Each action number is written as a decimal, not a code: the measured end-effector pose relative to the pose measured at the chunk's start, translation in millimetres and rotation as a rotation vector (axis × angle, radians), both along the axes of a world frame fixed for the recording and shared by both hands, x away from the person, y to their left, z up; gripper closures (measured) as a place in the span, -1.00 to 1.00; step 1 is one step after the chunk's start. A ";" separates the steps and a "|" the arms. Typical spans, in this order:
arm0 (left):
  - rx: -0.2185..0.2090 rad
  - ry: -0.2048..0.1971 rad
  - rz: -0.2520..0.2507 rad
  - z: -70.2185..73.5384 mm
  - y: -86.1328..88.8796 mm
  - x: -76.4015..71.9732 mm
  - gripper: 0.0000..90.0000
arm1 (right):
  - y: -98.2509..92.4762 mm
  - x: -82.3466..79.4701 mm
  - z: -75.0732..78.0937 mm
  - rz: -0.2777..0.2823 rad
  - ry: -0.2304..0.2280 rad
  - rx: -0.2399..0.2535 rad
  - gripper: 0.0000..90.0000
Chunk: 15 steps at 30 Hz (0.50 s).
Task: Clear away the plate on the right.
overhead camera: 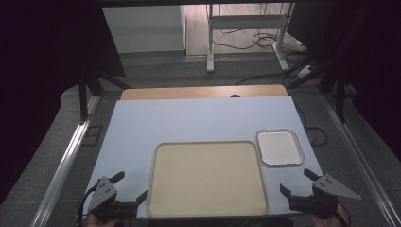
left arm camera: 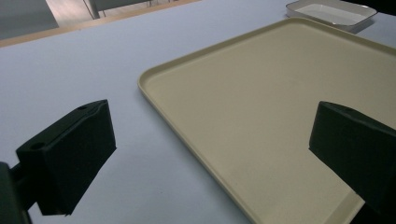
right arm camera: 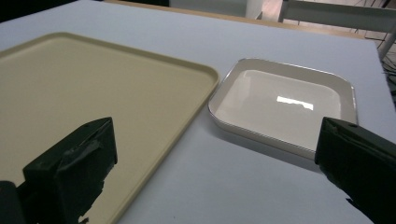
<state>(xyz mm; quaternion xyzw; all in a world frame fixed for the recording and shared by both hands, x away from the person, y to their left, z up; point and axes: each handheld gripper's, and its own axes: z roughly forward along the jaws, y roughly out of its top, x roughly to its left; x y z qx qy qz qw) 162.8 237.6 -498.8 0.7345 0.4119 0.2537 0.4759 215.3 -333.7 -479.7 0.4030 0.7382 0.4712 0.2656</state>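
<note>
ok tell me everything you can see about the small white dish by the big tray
The small white dish is a shallow rectangular tray with rounded corners and a raised, shiny rim, glossy like enamel or metal. It is empty and lies flat on the pale blue table, right beside the beige tray's far right corner. Neither gripper touches it.

Each hand carried a black tool. The left tool (overhead camera: 130, 185) had two dark, wedge-shaped jaws and a grey three-cornered plate on top, dotted with small dark holes. A black cable curled at its near left side. The right tool (overhead camera: 296, 182) matched it, with the same grey plate. Seen close, the jaws were matte black blocks with small round holes.
</note>
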 end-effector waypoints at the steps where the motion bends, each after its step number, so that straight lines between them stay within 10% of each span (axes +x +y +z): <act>1: 0.003 -0.002 0.002 0.0 0.0 -0.8 -1.00 | 0.3 0.9 -1.4 0.018 0.014 0.017 -1.00; 15: 0.025 0.001 -0.007 0.0 -1.6 -2.1 -0.99 | 2.5 4.5 -8.1 0.024 0.028 -0.020 -1.00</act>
